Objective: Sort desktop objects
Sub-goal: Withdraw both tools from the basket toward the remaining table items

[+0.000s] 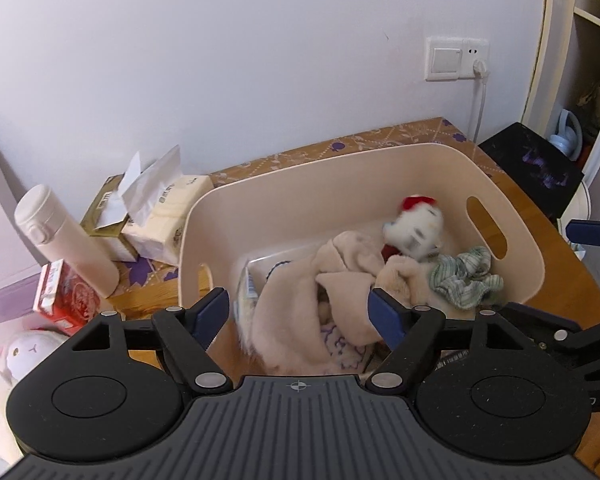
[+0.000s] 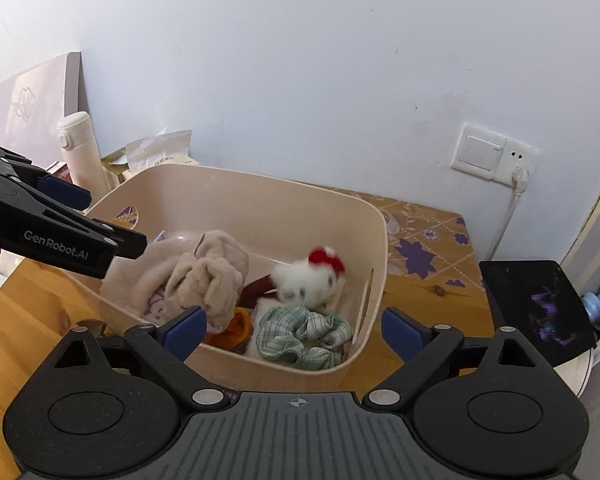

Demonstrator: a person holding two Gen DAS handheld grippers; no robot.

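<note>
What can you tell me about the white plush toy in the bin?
The white plush toy is small and fluffy, with a red bow on its head. It looks motion-blurred. It lies in the beige bin, on the pile beside a cream fleece cloth, above a green checked cloth. Neither gripper touches it.

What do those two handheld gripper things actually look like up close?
Each gripper, left and right, is matte black plastic: a ribbed grey centre plate, two round discs, silver pivot pins, and dark blue fingertips. White "GenRobot.AI" lettering runs along the left one's side.
</note>
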